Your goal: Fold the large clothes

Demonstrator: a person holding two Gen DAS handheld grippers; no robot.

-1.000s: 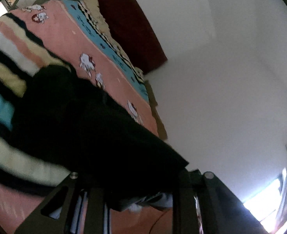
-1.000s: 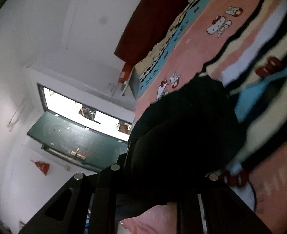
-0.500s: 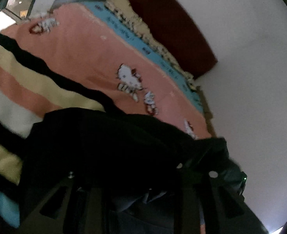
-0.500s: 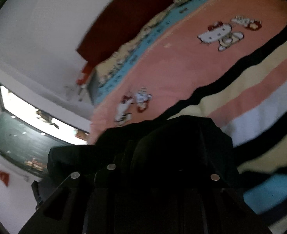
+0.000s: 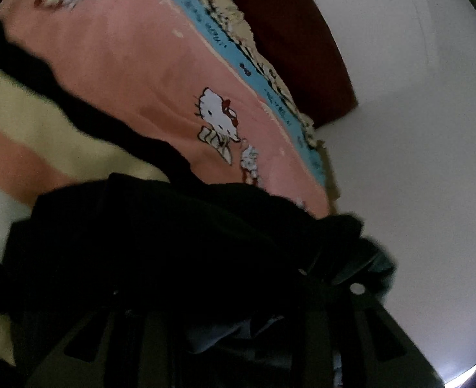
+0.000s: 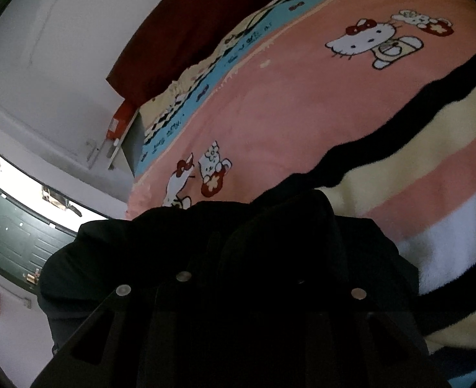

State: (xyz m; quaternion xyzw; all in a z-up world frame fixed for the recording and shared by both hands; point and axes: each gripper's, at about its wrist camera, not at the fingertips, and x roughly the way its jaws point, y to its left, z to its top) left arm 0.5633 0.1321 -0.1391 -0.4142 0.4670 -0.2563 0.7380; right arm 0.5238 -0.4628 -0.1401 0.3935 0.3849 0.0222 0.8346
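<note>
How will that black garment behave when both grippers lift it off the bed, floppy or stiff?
Probably floppy: the black garment bunches in soft folds over the right gripper and drapes over the left gripper. It likely sags between them. Its thick layers suggest some weight, and the fuzzy blanket may drag on it.

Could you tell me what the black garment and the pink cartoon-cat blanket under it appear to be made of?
Black garment: soft matte fabric, perhaps cotton knit; it drapes in rounded folds without shine, though it is too dark to be sure. Pink blanket: plush fleece, judging by its fuzzy nap and soft-edged printed cats.
</note>
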